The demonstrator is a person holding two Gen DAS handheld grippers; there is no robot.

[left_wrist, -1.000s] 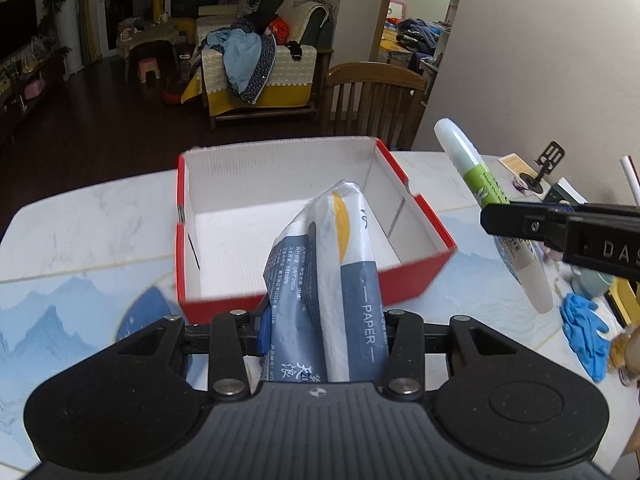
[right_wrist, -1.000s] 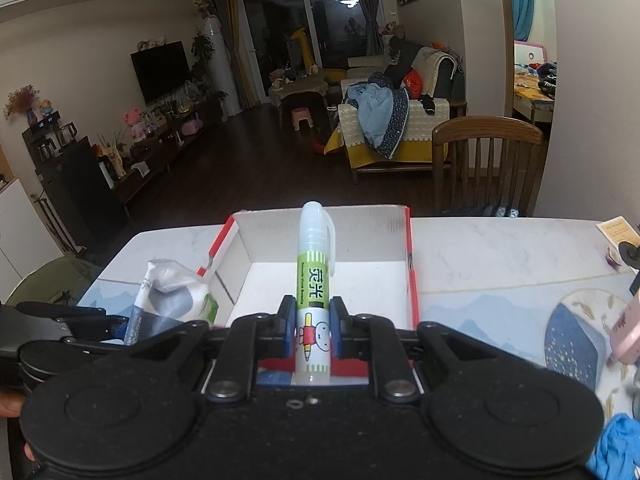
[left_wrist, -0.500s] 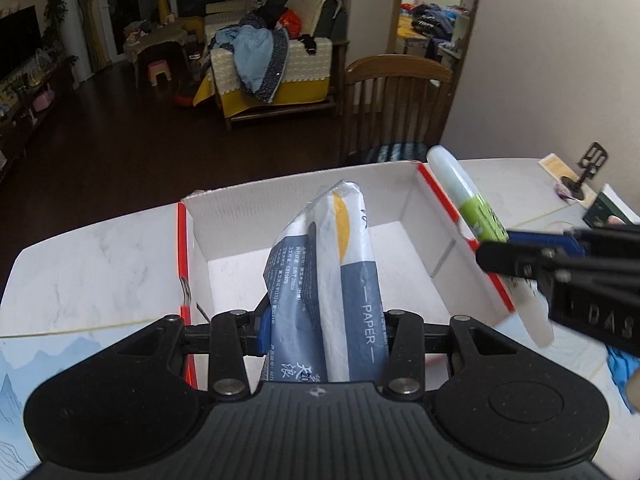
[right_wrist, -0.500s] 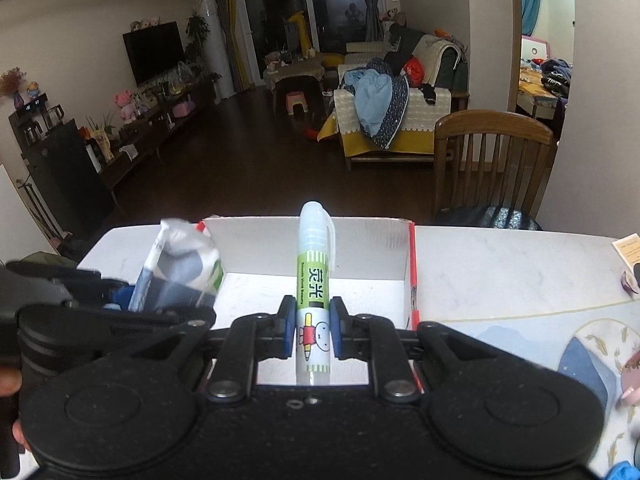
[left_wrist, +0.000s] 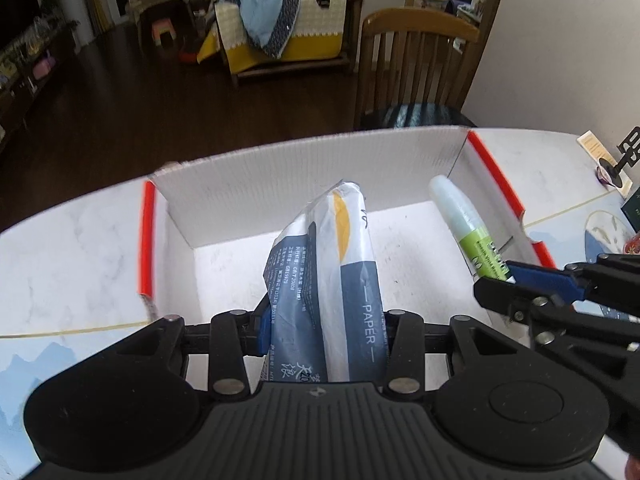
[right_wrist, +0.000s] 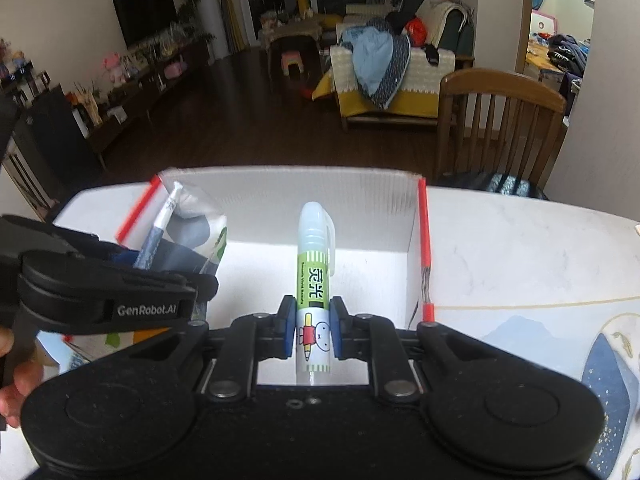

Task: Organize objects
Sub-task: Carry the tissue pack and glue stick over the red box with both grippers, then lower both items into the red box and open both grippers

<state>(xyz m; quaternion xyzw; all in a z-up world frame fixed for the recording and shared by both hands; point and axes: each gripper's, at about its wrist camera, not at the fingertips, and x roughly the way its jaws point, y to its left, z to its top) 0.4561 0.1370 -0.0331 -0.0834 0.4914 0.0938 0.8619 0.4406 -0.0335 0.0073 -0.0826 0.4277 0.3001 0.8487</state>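
Grippers work as a pair here, each bringing 1 item over the same red-edged cardboard box (left_wrist: 224, 200) that sits open-topped on the marble-patterned table (left_wrist: 72, 248). The left gripper (left_wrist: 324, 320) has its 2 jaws clamped on the lower half of a soft tissue pack (left_wrist: 340, 264), which stands up and leans forward so its free end hangs over the white floor of the box; gripping low leaves most of the pack clear to go in first. The right gripper (right_wrist: 313, 330) is pinched tight around the labelled body of a glue pen (right_wrist: 315, 276), capped tip pointing ahead and down over the right part of the box, near its right wall. Both tools tilt downward, which suits lowering rather than dropping. Neither item touches the box floor as far as I can tell. I judge this as the placing step, with release not yet made. A wooden chair (left_wrist: 416, 64) stands beyond the table.
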